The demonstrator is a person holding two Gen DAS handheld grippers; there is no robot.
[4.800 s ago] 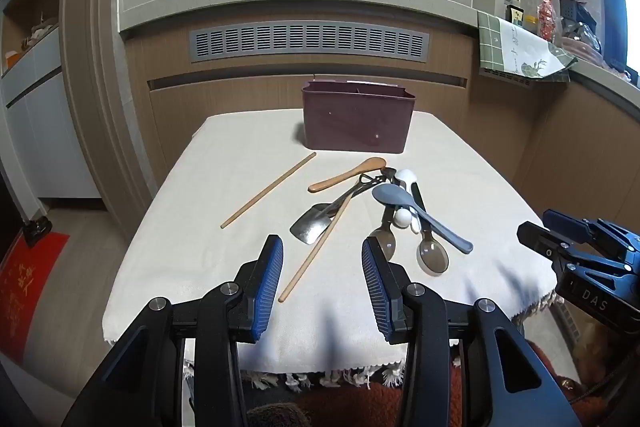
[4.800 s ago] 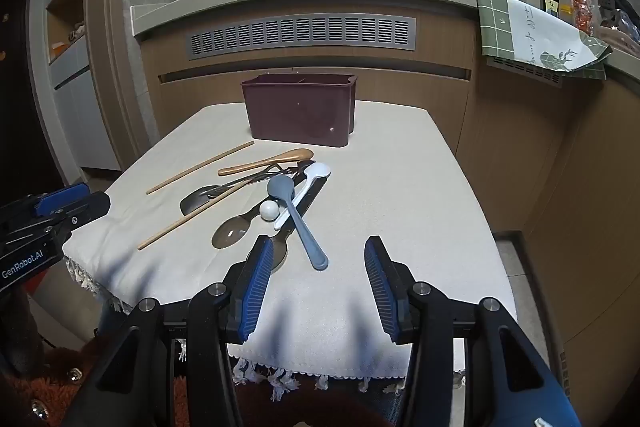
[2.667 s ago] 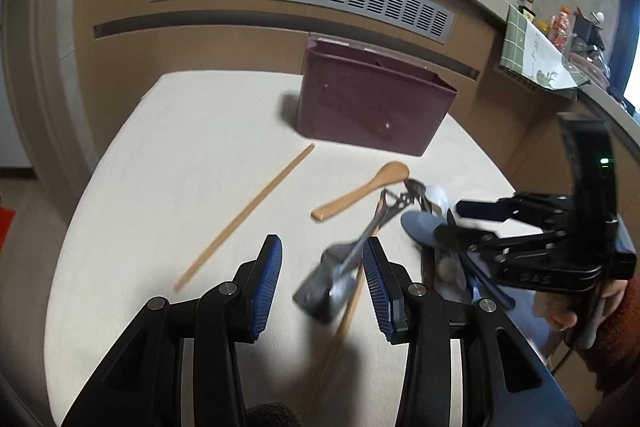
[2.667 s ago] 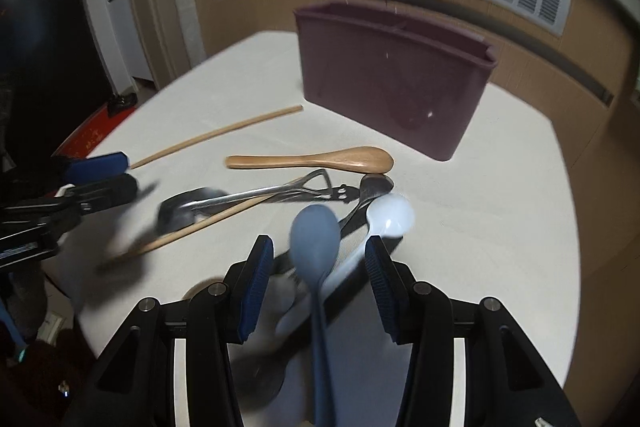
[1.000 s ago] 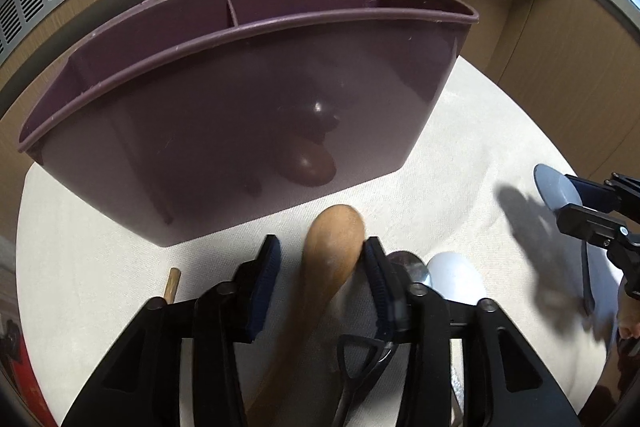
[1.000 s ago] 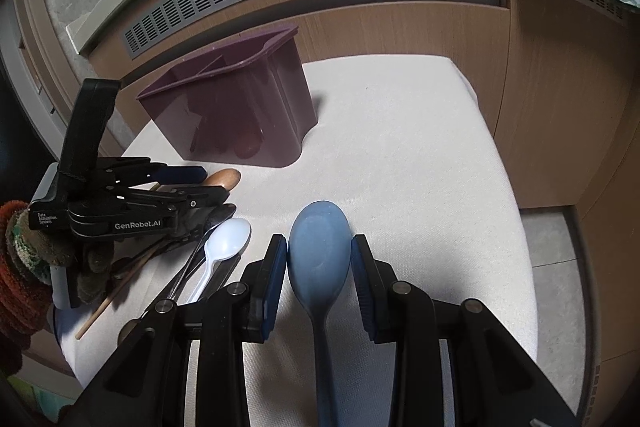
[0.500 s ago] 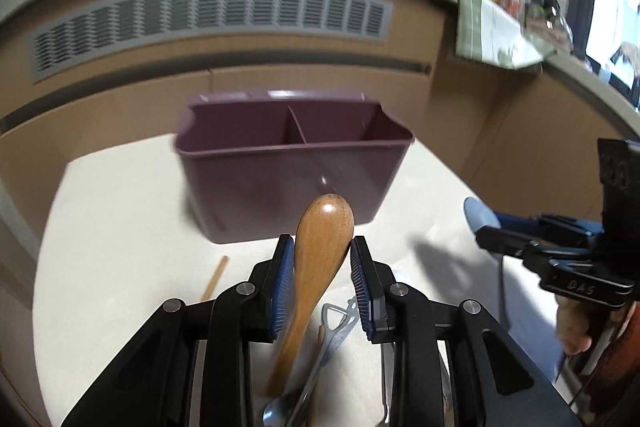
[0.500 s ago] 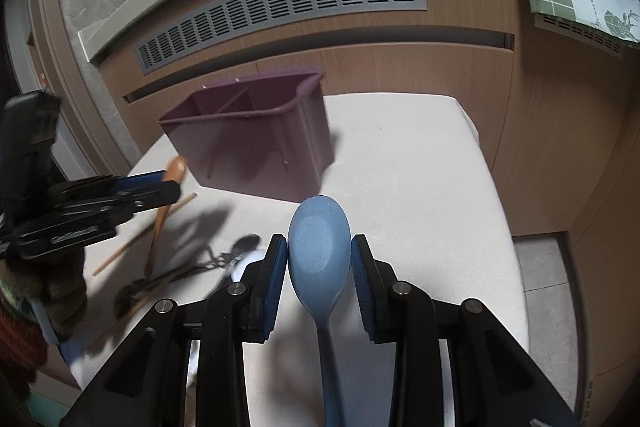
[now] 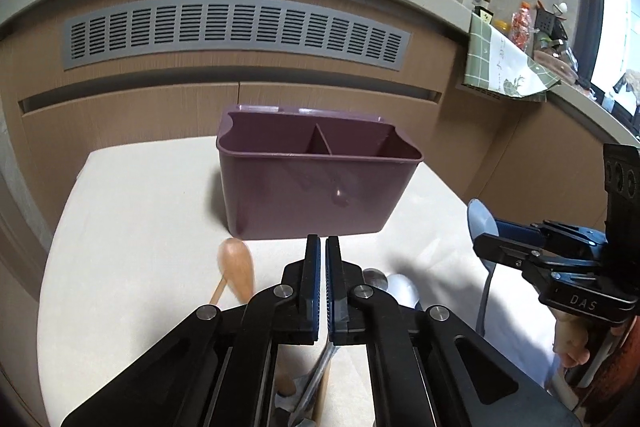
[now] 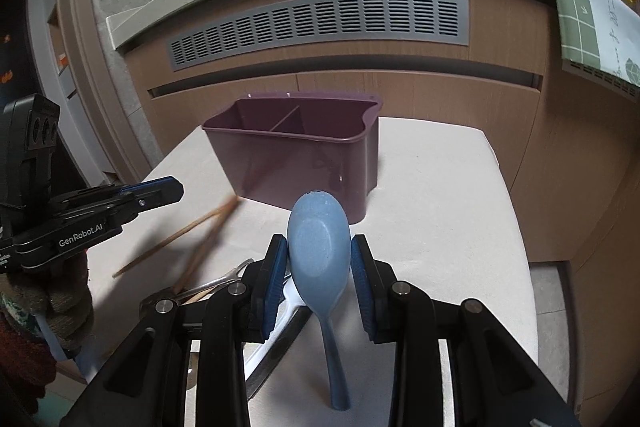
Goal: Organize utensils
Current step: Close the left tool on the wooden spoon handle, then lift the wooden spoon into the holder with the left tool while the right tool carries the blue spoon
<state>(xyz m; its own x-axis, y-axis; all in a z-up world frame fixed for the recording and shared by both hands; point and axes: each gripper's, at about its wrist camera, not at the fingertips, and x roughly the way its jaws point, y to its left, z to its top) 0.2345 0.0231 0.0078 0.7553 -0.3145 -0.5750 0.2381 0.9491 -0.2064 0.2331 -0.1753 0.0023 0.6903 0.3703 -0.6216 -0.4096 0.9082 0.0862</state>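
Gripping the blue spoon (image 10: 320, 247) by its bowl, right gripper (image 10: 319, 281) is pointing at the purple caddy (image 10: 296, 159) mid-frame | left gripper (image 9: 323, 281) is sitting pinched together, holding nothing (wooden spoon (image 9: 236, 267) blurred, lower left of its fingers) | caddy is standing on the white cloth (image 9: 132, 227).

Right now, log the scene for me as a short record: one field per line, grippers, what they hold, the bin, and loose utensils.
left gripper: shut, nothing between its fingers
right gripper: shut on blue spoon, bowl end pointing forward
bin: purple, upright on the table, two compartments, no utensil seen inside
wooden spoon: blurred, beside the left gripper, in front of the bin
chopsticks: blurred, left of the bin
white spoon: on the table under the right gripper
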